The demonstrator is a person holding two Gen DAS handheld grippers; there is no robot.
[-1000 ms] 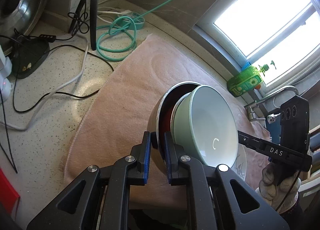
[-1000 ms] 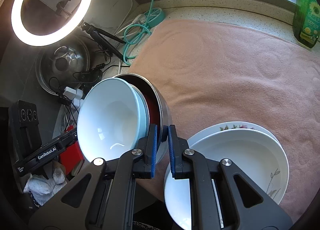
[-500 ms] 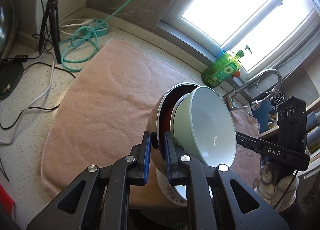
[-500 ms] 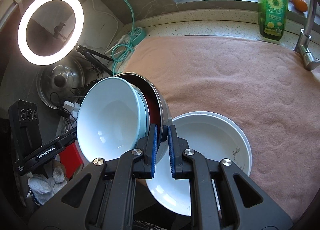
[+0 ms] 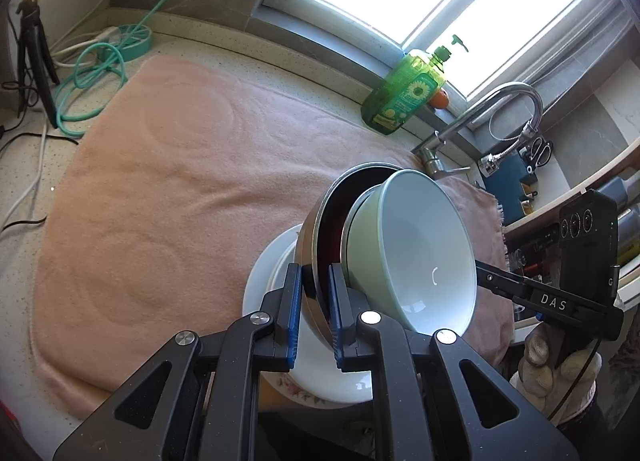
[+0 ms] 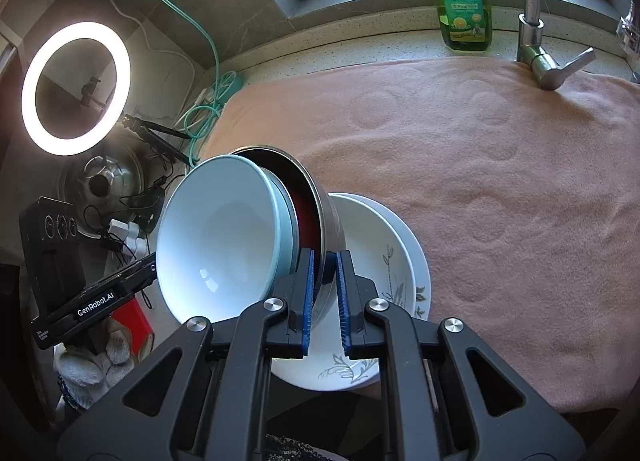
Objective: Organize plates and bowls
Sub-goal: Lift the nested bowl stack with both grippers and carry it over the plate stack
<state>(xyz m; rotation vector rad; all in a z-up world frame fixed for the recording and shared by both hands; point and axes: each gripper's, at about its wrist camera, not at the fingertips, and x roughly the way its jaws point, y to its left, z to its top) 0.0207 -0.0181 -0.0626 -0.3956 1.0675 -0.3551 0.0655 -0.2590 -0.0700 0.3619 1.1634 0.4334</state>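
Note:
A steel bowl with a dark red inside holds a pale green bowl with a white interior, nested and tipped on edge. My left gripper is shut on the steel bowl's rim. My right gripper is shut on the opposite side of that rim. The pair hangs above a stack of white plates with a leaf pattern. The plates lie near the front edge of a pink towel.
A green soap bottle and a faucet stand at the back by the window. Teal and white cables, a tripod, a ring light and a pot lid lie left of the towel.
Both grippers have carried the nested bowls sideways across the towel toward the faucet side. The white plates now lie right under the bowls. Both grips are unchanged.

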